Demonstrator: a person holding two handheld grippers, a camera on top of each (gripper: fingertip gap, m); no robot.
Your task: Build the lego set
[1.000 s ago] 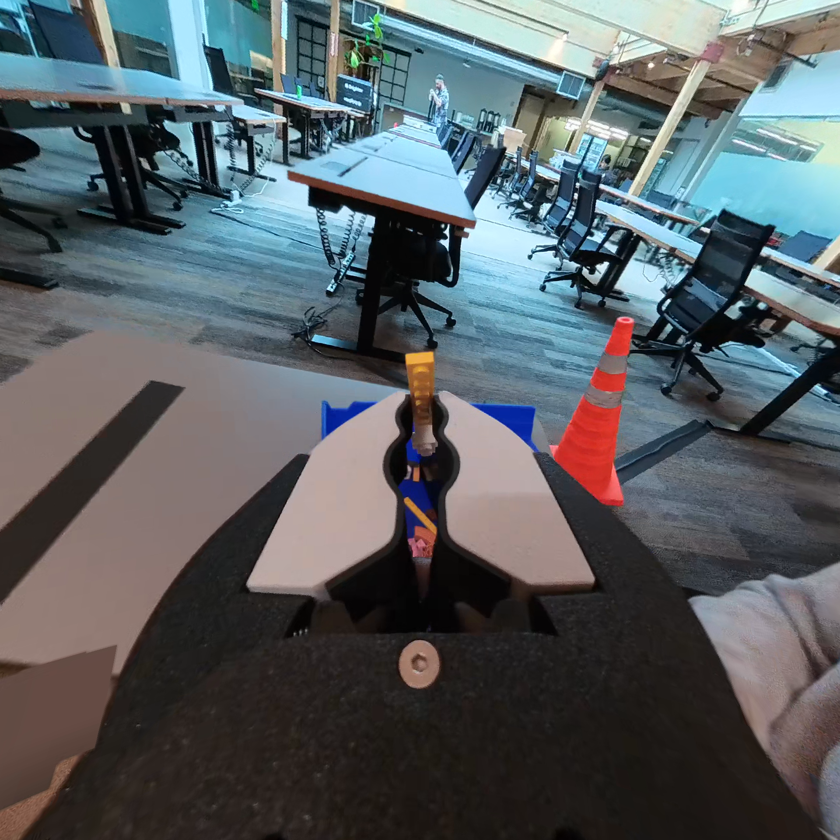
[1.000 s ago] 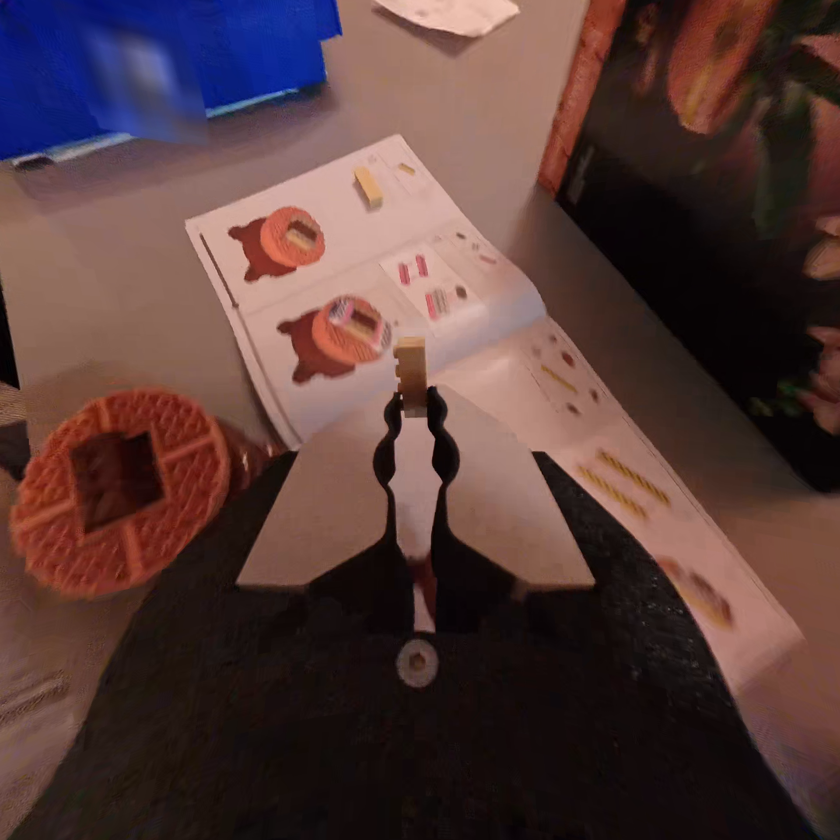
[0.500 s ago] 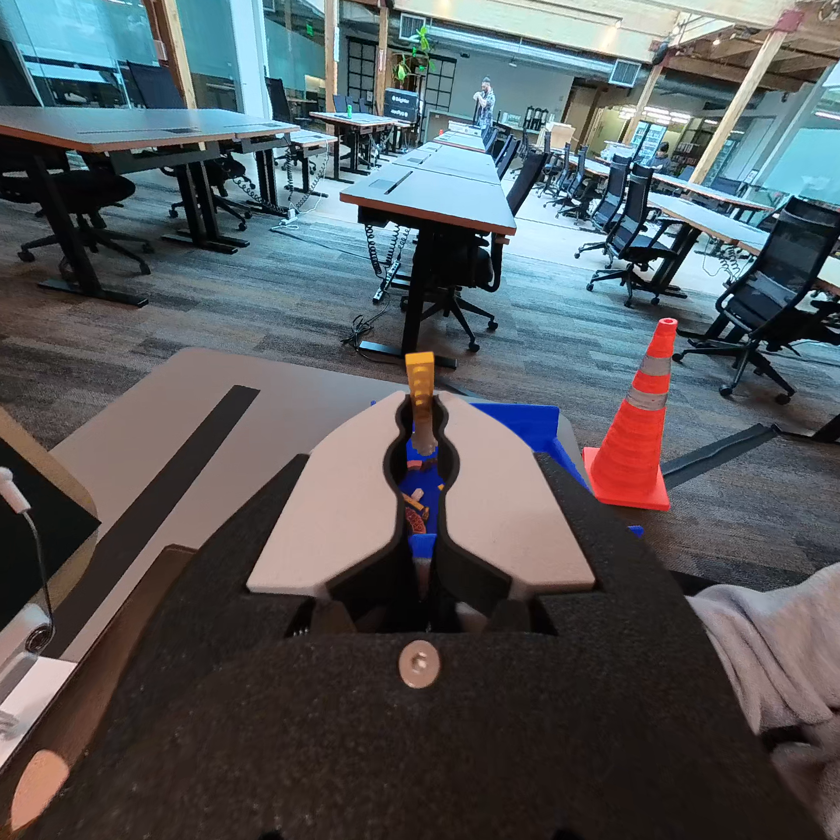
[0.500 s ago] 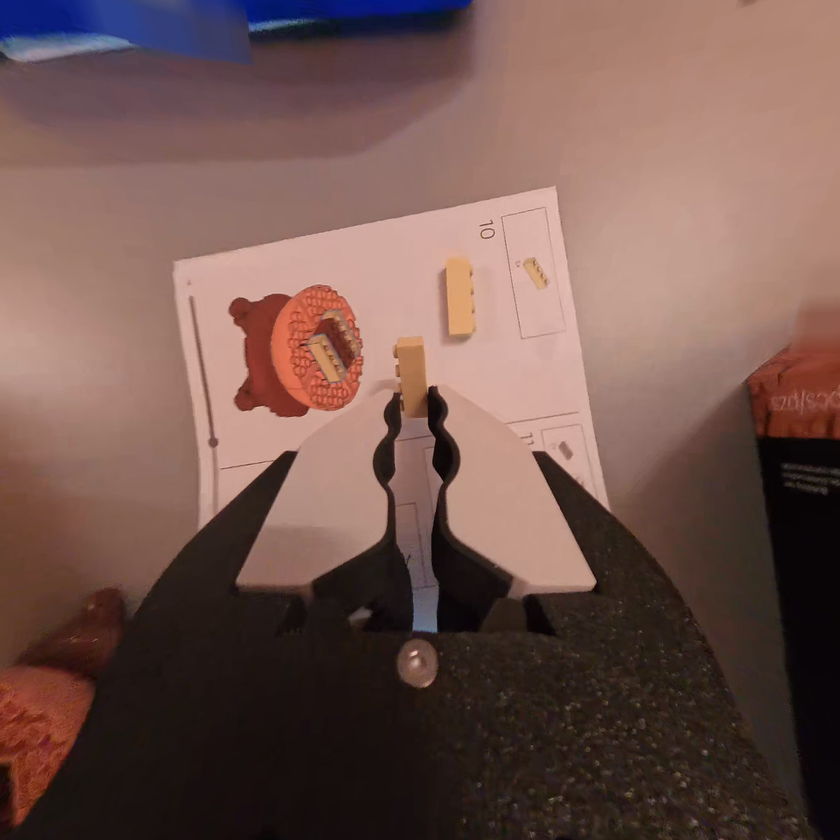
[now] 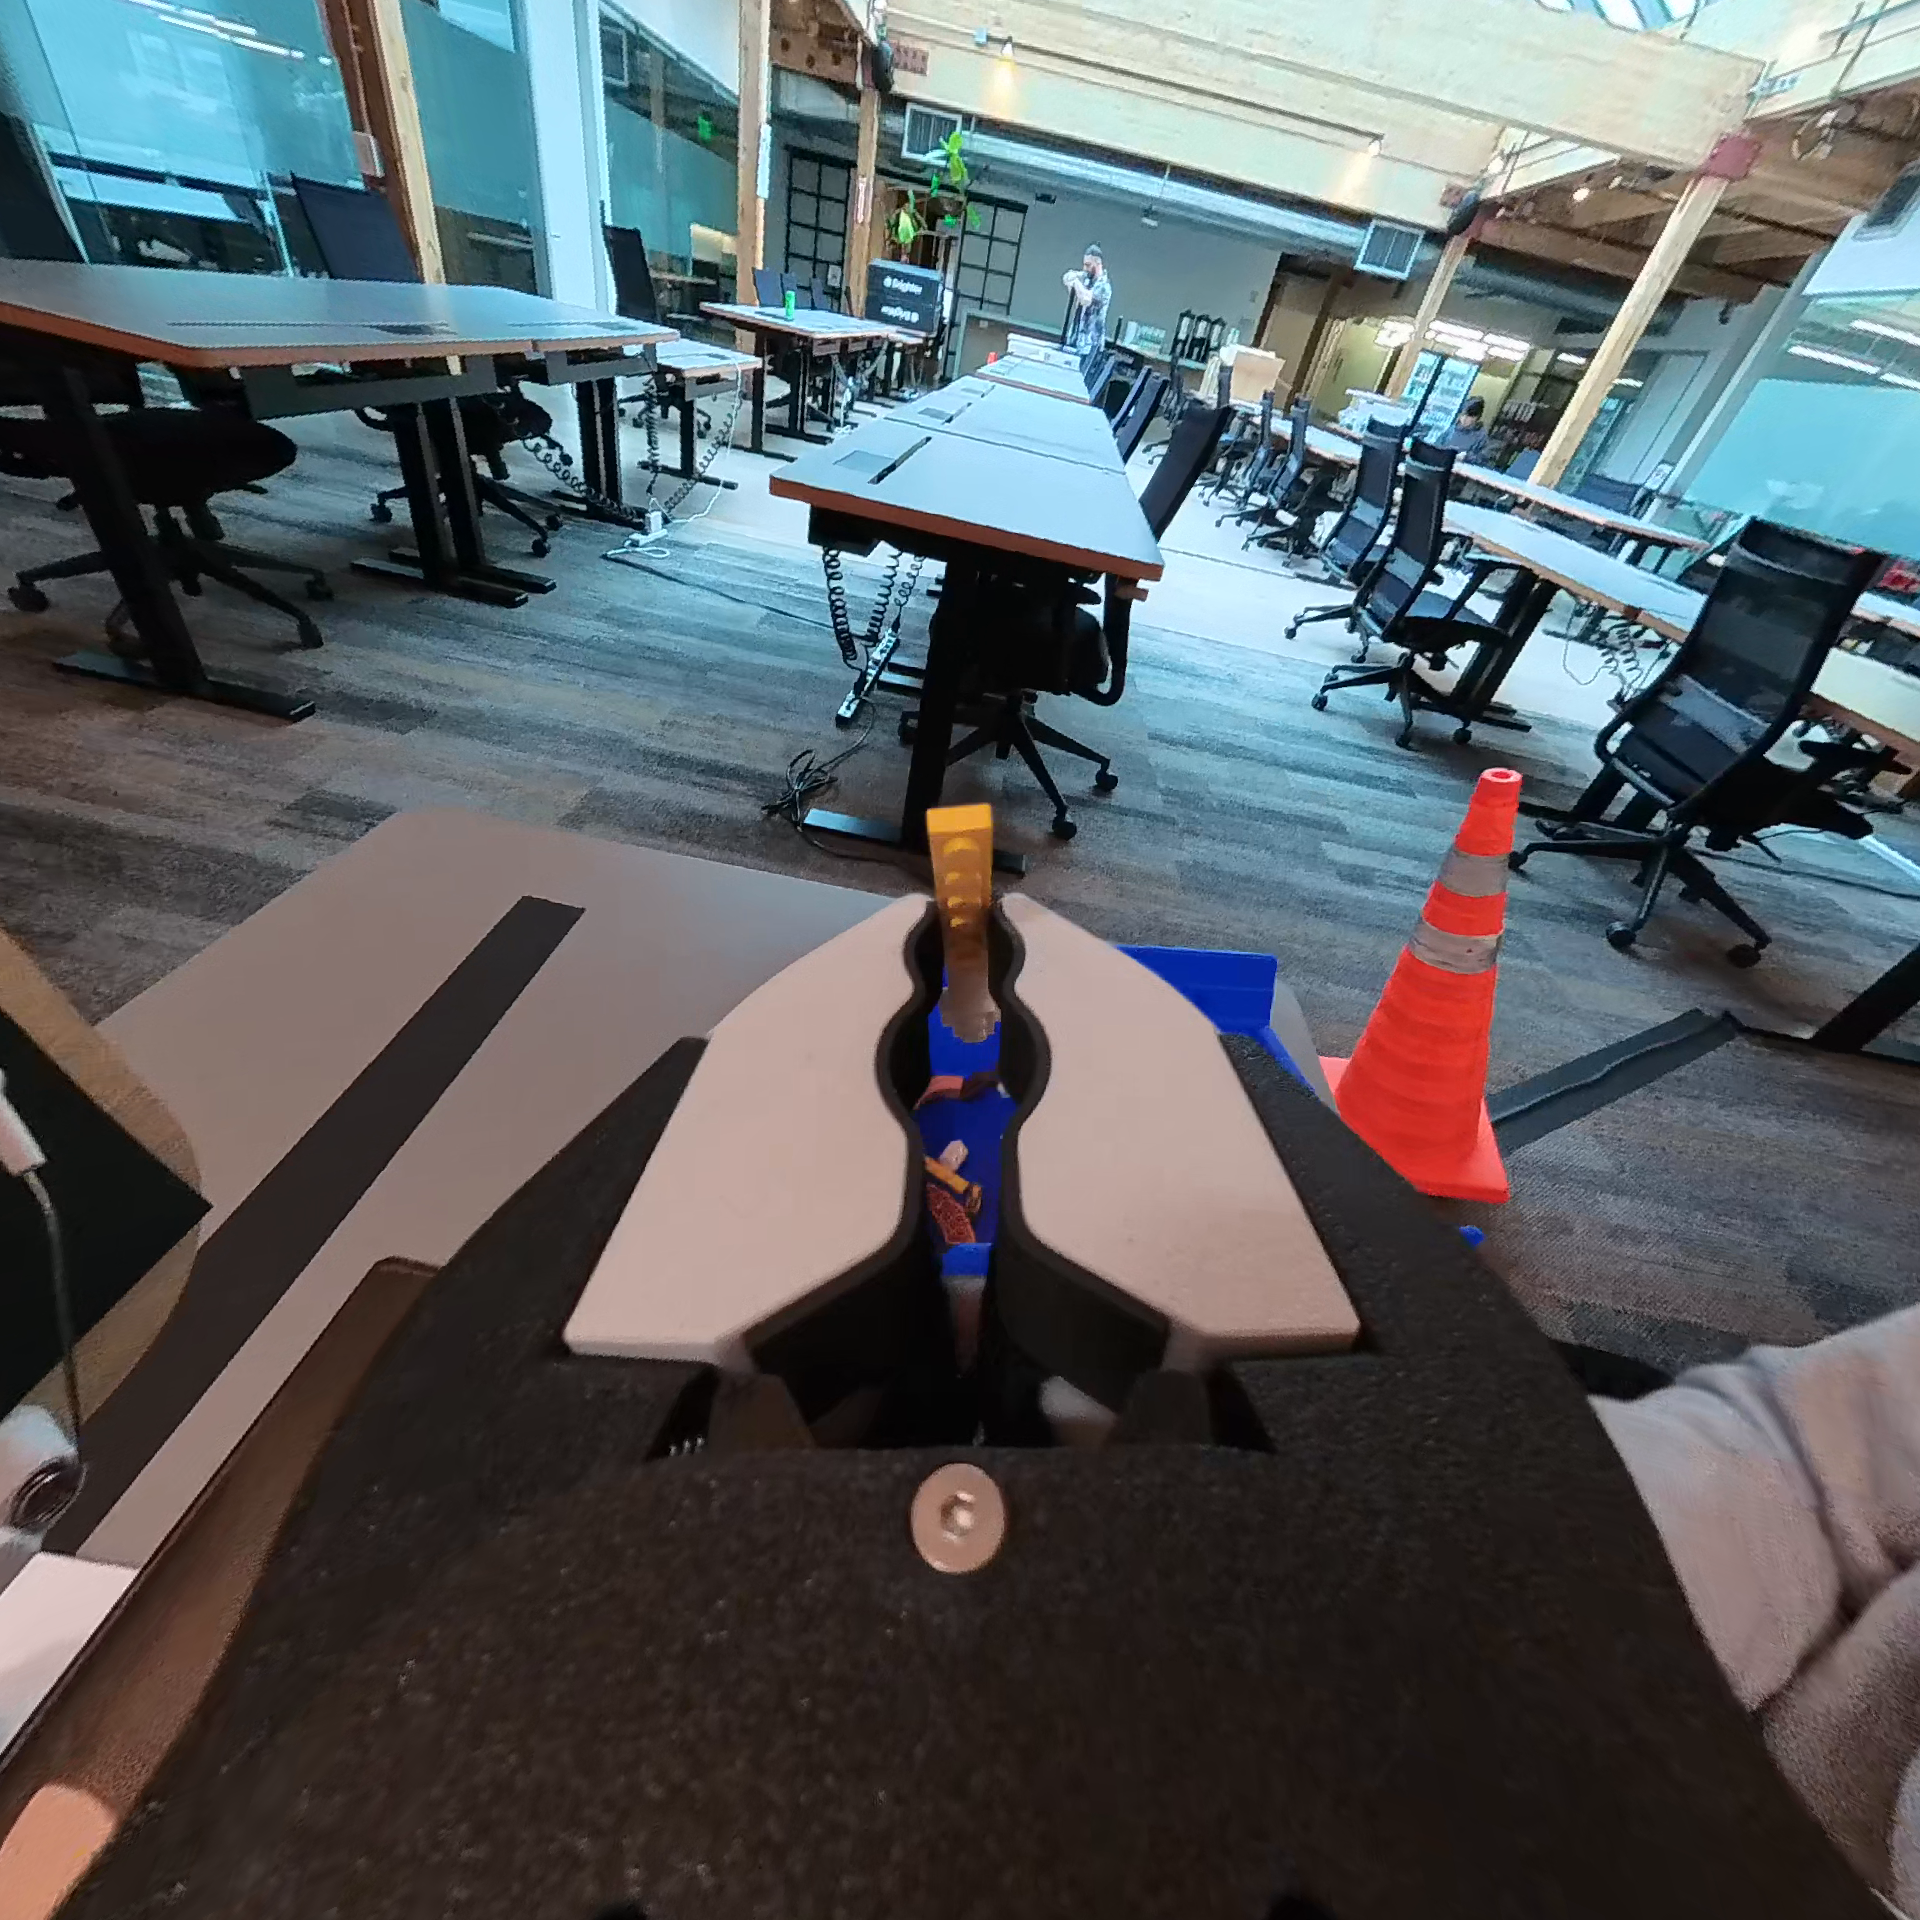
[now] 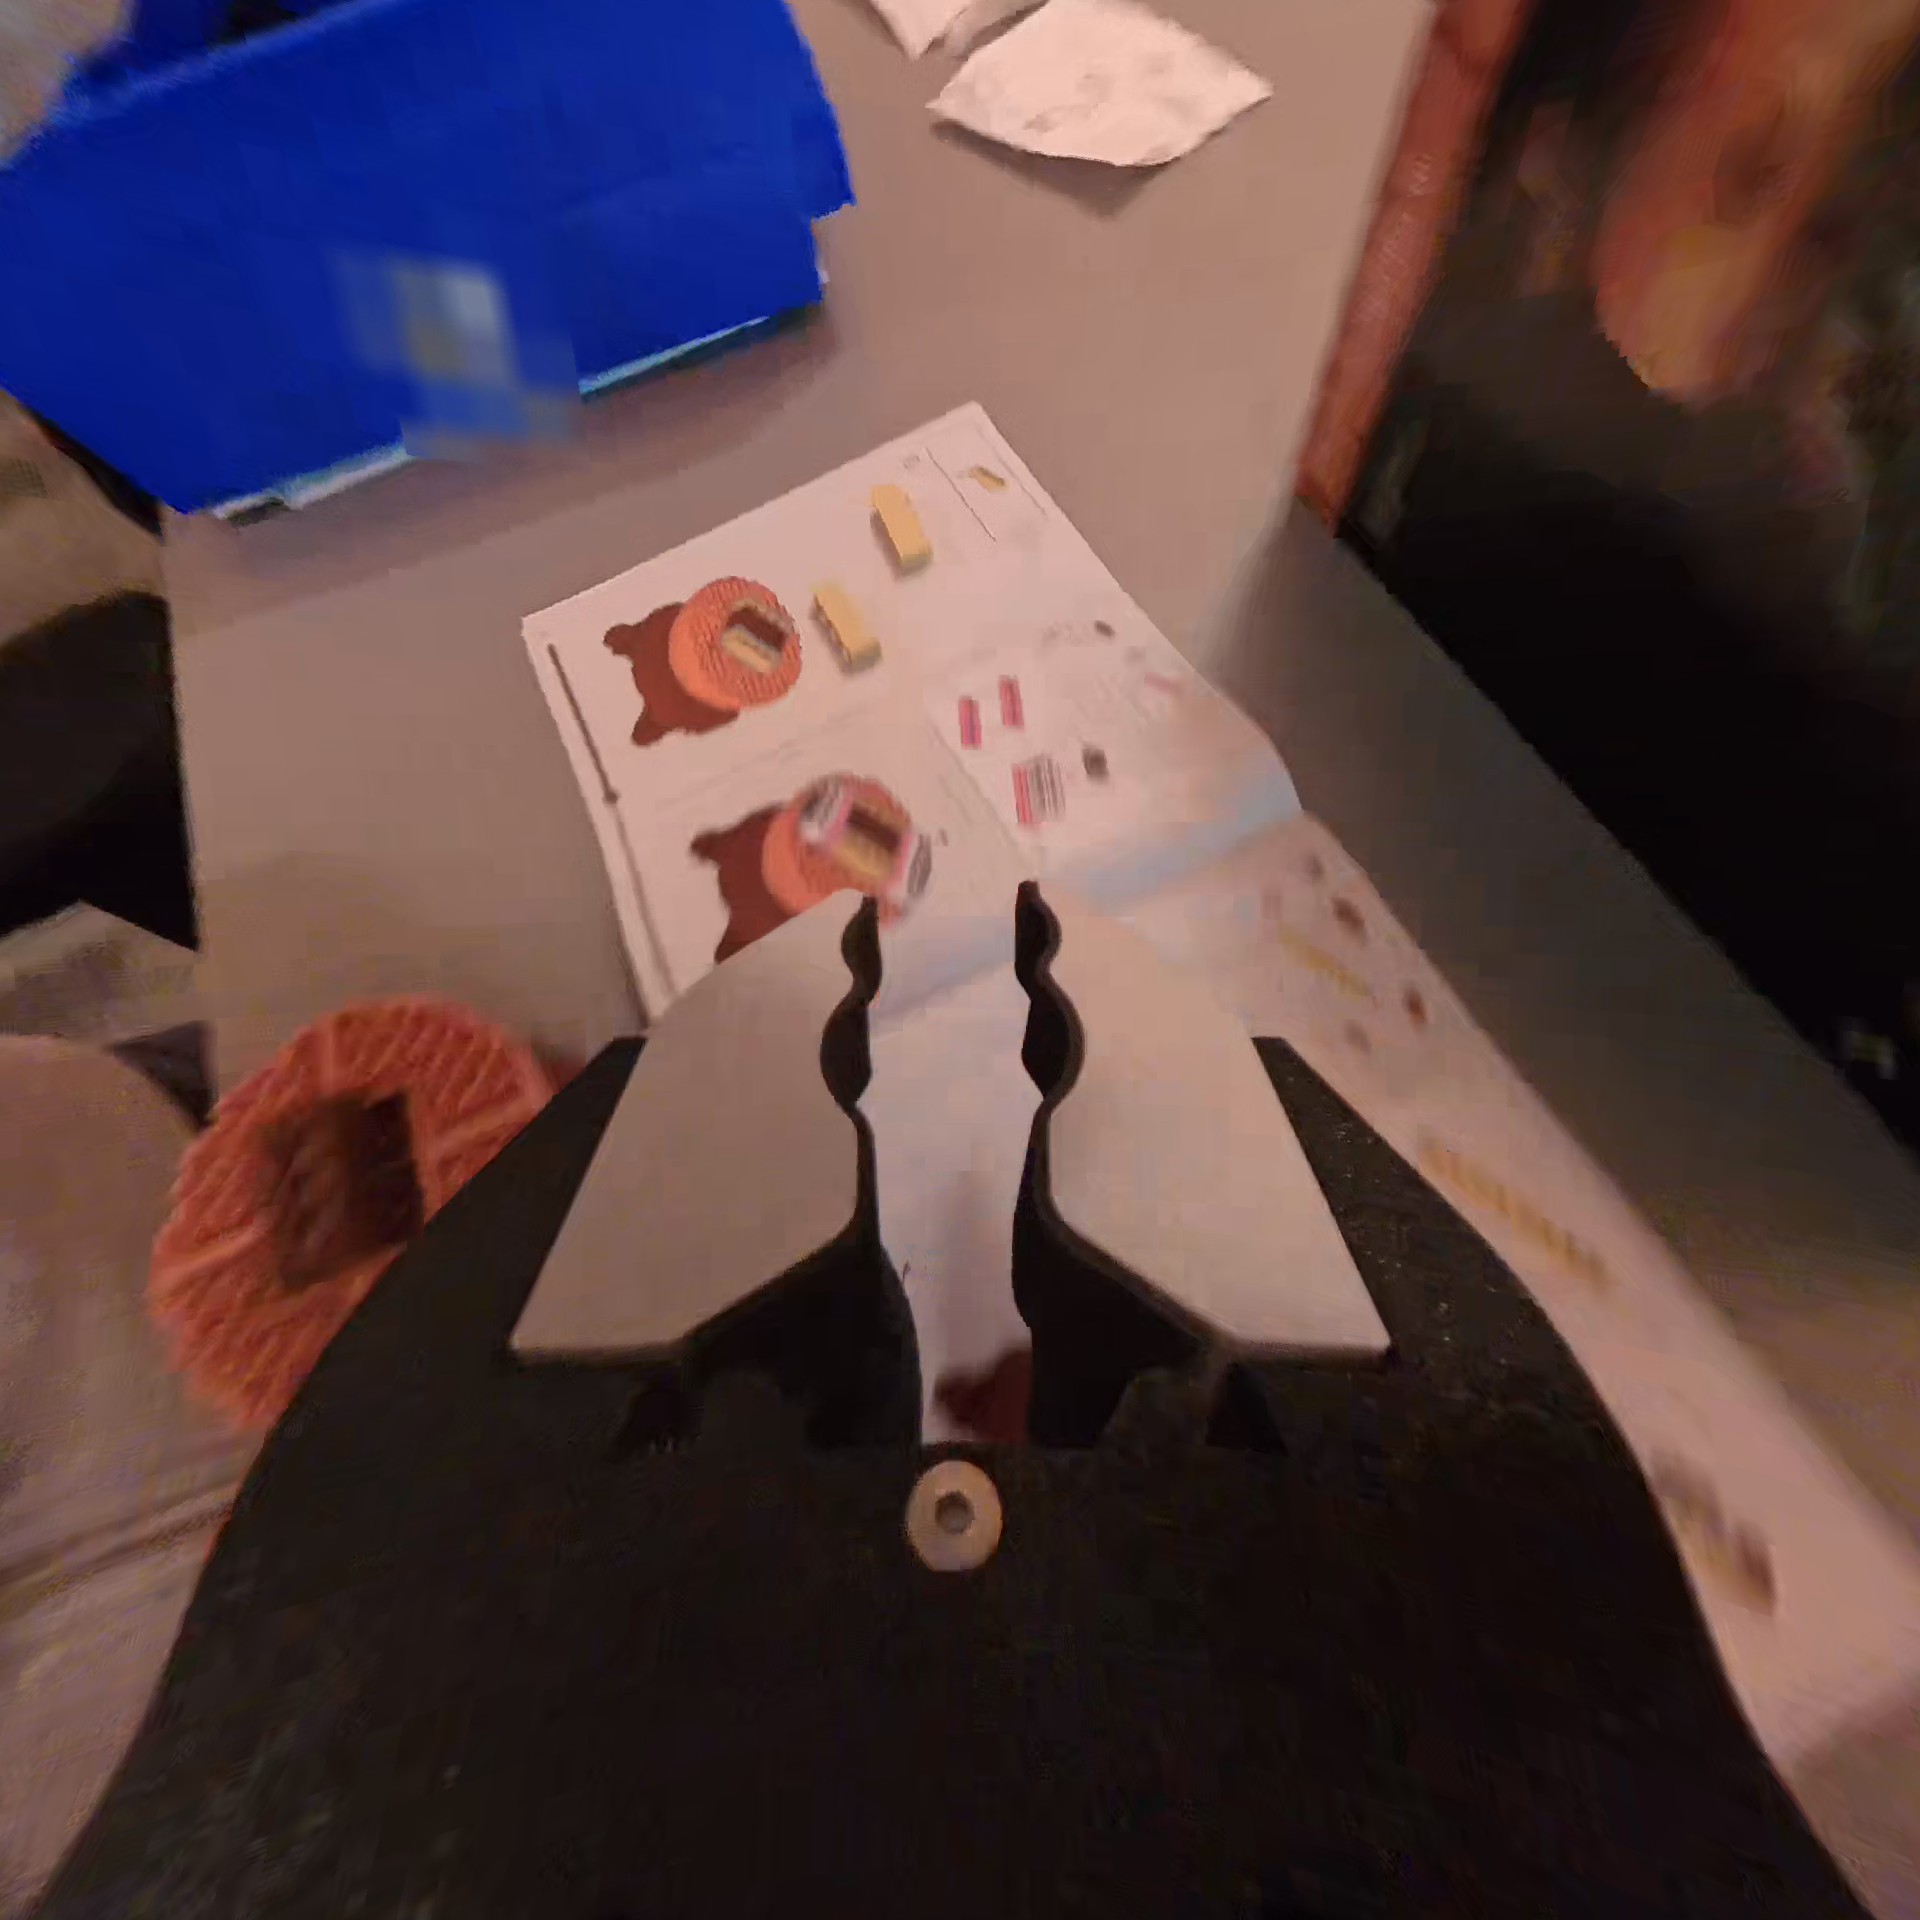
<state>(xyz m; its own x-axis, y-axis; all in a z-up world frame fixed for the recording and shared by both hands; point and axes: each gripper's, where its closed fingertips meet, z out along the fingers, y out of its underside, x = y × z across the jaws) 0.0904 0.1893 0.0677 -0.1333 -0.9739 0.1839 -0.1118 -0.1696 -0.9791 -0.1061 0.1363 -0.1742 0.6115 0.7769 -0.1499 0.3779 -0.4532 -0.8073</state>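
Note:
My left gripper [image 5: 964, 909] is shut on a long orange-yellow lego plate [image 5: 960, 862], which stands up out of the fingertips above the grey table [image 5: 416, 987]. My right gripper [image 6: 943, 904] is open and empty, over the open instruction booklet [image 6: 1039, 582]. Two tan bricks lie on the booklet's far page, one [image 6: 844, 623] nearer than the other [image 6: 899, 525]. The round orange lego build [image 6: 332, 1174] with a dark square hole lies at the lower left of the right wrist view, left of my right gripper.
A blue bin [image 6: 416, 208] stands at the back left; it also shows behind my left fingers [image 5: 1205, 977]. A dark printed box [image 6: 1662, 520] lines the right side. A white paper scrap [image 6: 1091, 94] lies far back. An orange cone [image 5: 1444, 1018] stands on the floor. My right fingertips sit around 30 cm from my left ones.
My right gripper opened and let go of the tan brick, which now lies on the booklet page by the other tan brick; the gripper pulled back. My left gripper kept its hold on the plate.

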